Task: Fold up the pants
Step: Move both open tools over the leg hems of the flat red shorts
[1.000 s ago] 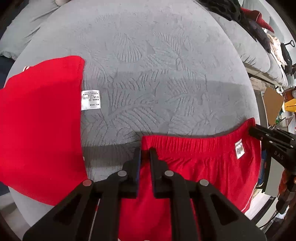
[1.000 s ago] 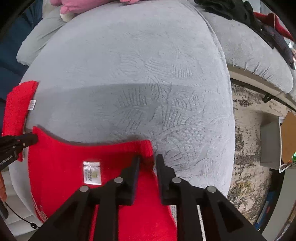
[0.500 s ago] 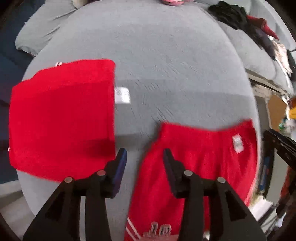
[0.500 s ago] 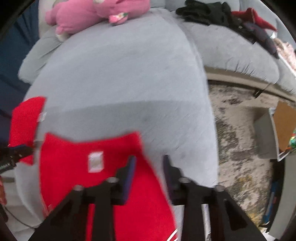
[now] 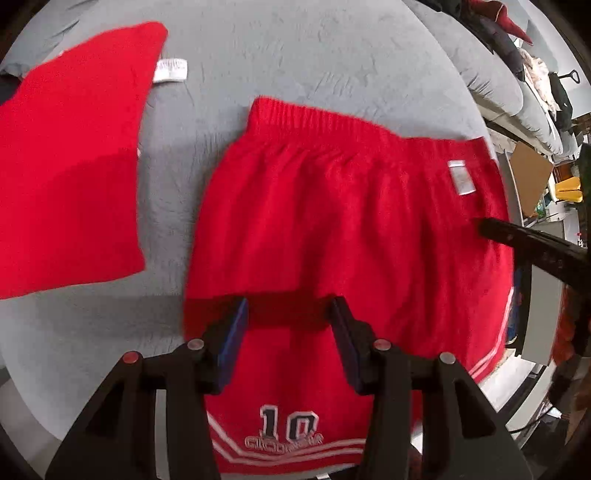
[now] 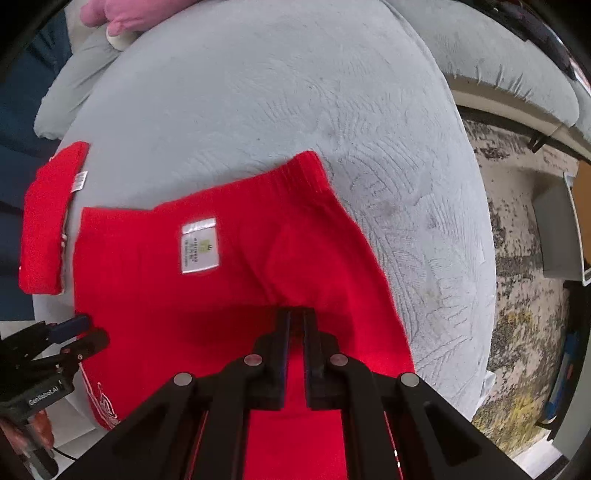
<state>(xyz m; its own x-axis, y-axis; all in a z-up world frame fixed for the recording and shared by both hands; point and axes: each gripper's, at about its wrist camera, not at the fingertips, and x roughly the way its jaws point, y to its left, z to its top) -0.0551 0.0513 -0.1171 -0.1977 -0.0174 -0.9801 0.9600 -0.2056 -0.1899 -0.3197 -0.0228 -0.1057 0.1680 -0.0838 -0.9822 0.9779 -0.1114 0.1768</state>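
Note:
Red shorts [image 5: 332,229] with a "10" print lie flat on the grey cushion [image 5: 303,55], waistband at the far side; they also show in the right wrist view [image 6: 221,295]. My left gripper [image 5: 288,317] is open just above the lower part of the shorts, holding nothing. My right gripper [image 6: 296,314] has its jaws nearly together over the shorts' right side; I cannot tell whether cloth is pinched. In the left wrist view the right gripper [image 5: 517,236] reaches in from the right edge.
A folded red garment [image 5: 70,158] with a white tag lies left of the shorts, also in the right wrist view [image 6: 48,218]. A pink plush toy [image 6: 122,14] sits at the cushion's far end. Dark clothes [image 5: 491,26] lie on the sofa behind. Patterned floor [image 6: 517,258] lies to the right.
Both grippers let go of the waistband and pulled back toward the shorts' hem. The left gripper opened wide. The shorts now lie flat on the cushion.

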